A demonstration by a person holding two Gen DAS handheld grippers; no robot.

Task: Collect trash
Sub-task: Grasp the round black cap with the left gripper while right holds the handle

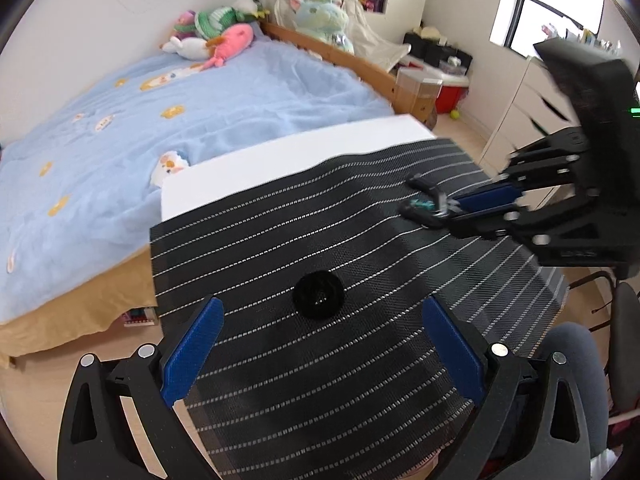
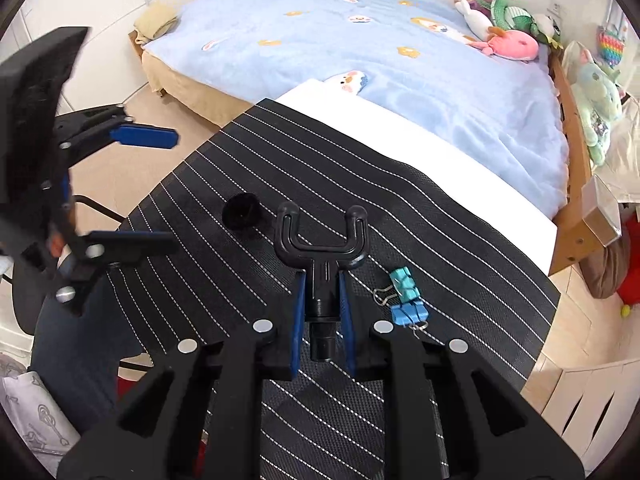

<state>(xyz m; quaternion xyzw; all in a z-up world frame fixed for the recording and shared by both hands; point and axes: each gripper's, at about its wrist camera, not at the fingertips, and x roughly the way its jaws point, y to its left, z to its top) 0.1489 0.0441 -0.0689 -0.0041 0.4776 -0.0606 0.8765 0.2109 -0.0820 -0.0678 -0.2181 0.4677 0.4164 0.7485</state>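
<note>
My right gripper [image 2: 322,280] is shut on the stem of a black forked plastic piece [image 2: 322,246], held just over the black striped mat [image 2: 440,216]. Two small teal and blue binder clips [image 2: 406,296] lie on the mat just right of it. A small black round cap [image 2: 240,212] sits to the left. In the left wrist view that cap [image 1: 319,295] lies between and just beyond the blue fingers [image 1: 192,348] of my open left gripper [image 1: 322,309], untouched. The right gripper [image 1: 444,202] with the forked piece [image 1: 422,185] shows at the right, slightly blurred.
The mat covers a white table [image 1: 280,160] that stands against a bed with a light blue blanket [image 1: 180,112] and plush toys [image 1: 216,40]. White drawers [image 1: 532,108] stand to the right. A person's knee [image 1: 572,364] and a dark chair [image 1: 628,320] are at the near edge.
</note>
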